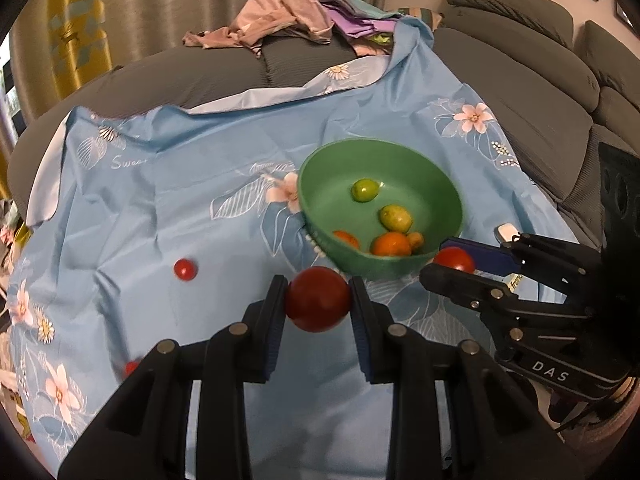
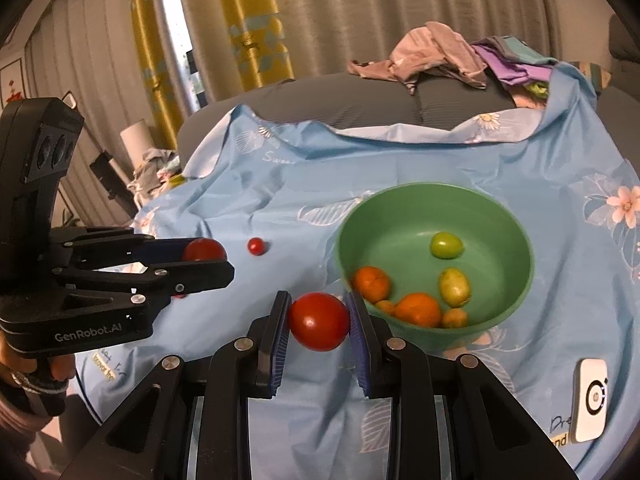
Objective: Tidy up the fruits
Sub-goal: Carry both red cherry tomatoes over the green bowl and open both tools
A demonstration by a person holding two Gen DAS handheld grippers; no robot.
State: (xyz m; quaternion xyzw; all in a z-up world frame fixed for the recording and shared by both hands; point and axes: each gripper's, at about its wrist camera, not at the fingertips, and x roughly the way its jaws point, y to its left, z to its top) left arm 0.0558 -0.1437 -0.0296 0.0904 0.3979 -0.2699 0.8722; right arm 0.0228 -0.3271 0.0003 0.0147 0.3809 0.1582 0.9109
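A: While the left gripper (image 1: 318, 304) clamps a red tomato (image 1: 317, 298) just before the green bowl (image 1: 400, 272), it should rise over the rim, then release softly.

B: From the right view, the right gripper (image 2: 318, 322) also pinches a tomato (image 2: 319, 321) beside the bowl (image 2: 516, 300). The blue flowered cloth (image 2: 400, 160) covers a grey sofa (image 2: 320, 92).

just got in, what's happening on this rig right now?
A person is sorting fruit into a green bowl on a blue floral cloth. Each hand-held gripper, left and right, is shut on a red tomato near the bowl's rim, not yet dropped in. The bowl already holds orange and green fruits. One small red fruit lies loose on the cloth.
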